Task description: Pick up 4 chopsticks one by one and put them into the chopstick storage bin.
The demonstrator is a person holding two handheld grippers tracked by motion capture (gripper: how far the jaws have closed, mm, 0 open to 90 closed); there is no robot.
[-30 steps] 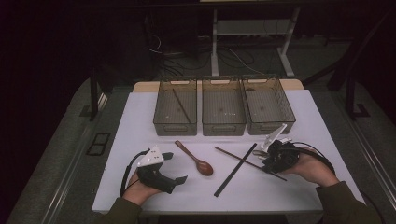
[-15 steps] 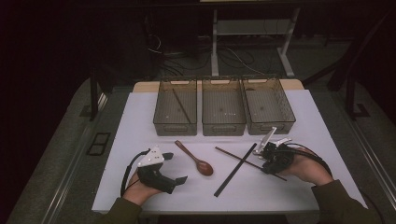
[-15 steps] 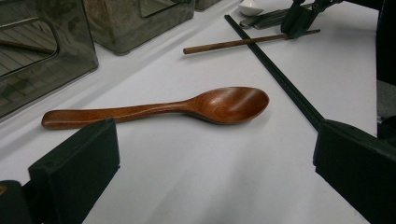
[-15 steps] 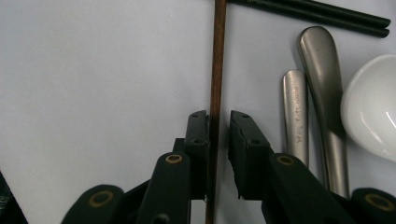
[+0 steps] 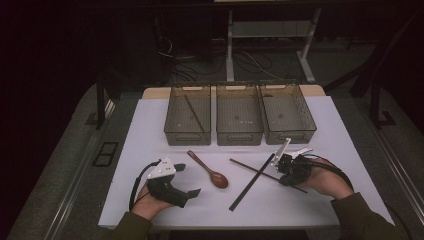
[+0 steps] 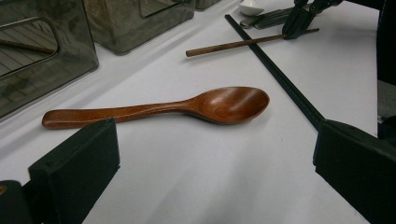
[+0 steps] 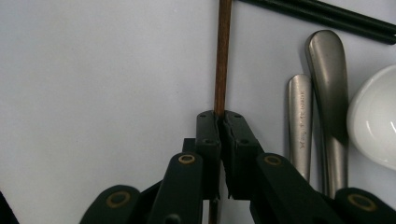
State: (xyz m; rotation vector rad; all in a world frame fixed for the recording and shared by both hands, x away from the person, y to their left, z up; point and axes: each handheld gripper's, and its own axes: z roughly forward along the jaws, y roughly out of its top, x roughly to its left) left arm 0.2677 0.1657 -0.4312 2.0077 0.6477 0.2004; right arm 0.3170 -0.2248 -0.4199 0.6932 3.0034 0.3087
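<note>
right claw (image 7: pixel 219 122): jaws just closing, now clamped on the brown chopstick (image 7: pixel 222 56) lying flat on the white tabletop (image 5: pixel 150 130) beside the metal handles (image 7: pixel 299 116) | left claw (image 6: pixel 215 163): wide open, gripping nothing, wooden spoon (image 6: pixel 159 108) just ahead of it

"What did the left gripper (image 5: pixel 192 191) look like?"
"Black, blocky pads, a grey three-cornered plate (image 5: pixel 162 168) on top, a black cable (image 5: pixel 135 185) looping behind."
"And the right gripper (image 7: pixel 219 116)?"
"Black linkage arms with brass-coloured rivets (image 7: pixel 187 159) and small screws."
"Sleeves (image 5: pixel 362 217)?"
"Olive-green, both."
</note>
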